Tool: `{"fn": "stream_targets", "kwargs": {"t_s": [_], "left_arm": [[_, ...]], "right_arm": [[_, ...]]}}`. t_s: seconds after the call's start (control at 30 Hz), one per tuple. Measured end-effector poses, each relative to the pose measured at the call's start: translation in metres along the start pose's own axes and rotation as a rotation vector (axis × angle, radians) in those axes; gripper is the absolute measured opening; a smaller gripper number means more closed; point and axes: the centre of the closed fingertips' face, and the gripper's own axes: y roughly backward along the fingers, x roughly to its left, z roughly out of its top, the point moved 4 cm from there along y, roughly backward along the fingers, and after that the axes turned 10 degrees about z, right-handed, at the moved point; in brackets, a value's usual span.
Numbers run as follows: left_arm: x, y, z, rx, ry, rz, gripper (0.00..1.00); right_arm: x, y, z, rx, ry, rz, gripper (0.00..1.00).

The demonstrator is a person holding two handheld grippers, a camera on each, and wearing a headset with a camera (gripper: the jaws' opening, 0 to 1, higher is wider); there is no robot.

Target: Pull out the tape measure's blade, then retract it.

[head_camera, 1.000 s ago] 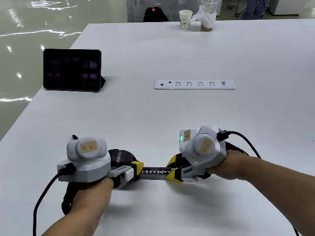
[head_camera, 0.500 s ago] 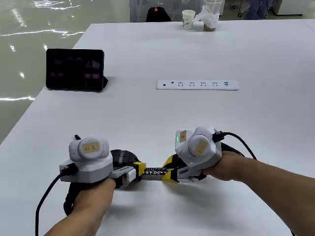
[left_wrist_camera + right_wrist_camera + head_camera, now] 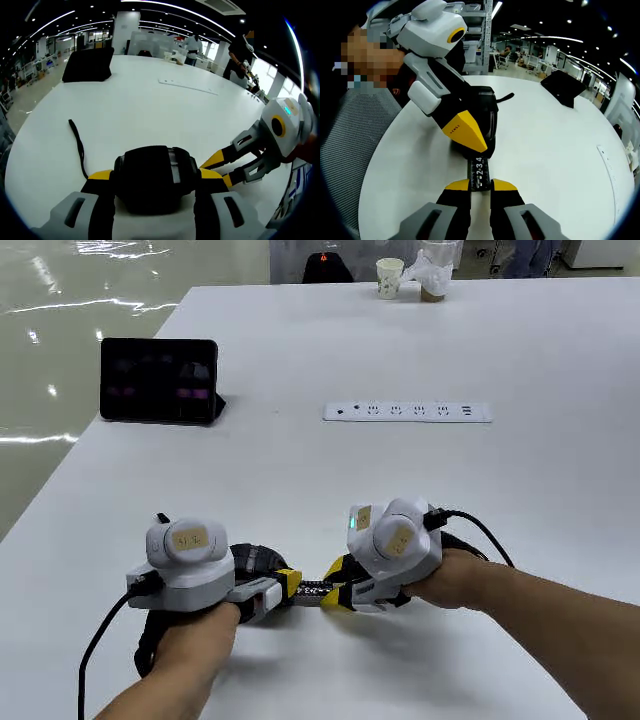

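- Plainly legible on the blade in the right gripper view are the white digits 2, 3 and 4 on a black face; in the head view the blade shows only tiny marks that cannot be read.
- One yellow jaw tip of the left gripper carries a short line of dark lettering, too small to read surely. The tan stickers on both gripper bodies in the head view bear writing that is also too small to make out.
- The tape measure, a black case, sits low on the white table near the person, clamped between the jaws of the left gripper; its thin black strap trails on the tabletop to the left.
- The right gripper has its two yellow-tipped jaws pressed together on the blade's free end, just beside the case.
- In the head view the left gripper and right gripper face each other, with a short stretch of blade between them.
- Compared with a second ago, that exposed stretch is clearly shorter and the right gripper stands closer to the case; the left gripper's hold looks the same.
- Farther off lie a dark tablet, a white power strip and a paper cup.
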Motion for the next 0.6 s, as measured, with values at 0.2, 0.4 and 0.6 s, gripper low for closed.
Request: {"fn": "stream_targets", "kwargs": {"t_s": [0.2, 0.4, 0.6], "left_arm": [[0.000, 0.000, 0.000, 0.001, 0.002, -0.002, 0.59], [0.000, 0.000, 0.000, 0.002, 0.003, -0.002, 0.59], [-0.001, 0.001, -0.001, 0.003, 0.005, -0.003, 0.59]], "right_arm": [[-0.001, -0.004, 0.004, -0.006, 0.004, 0.000, 0.11], [-0.001, -0.008, 0.008, -0.011, 0.007, 0.001, 0.11], [-0.002, -0.012, 0.012, -0.016, 0.008, 0.003, 0.11]]}}
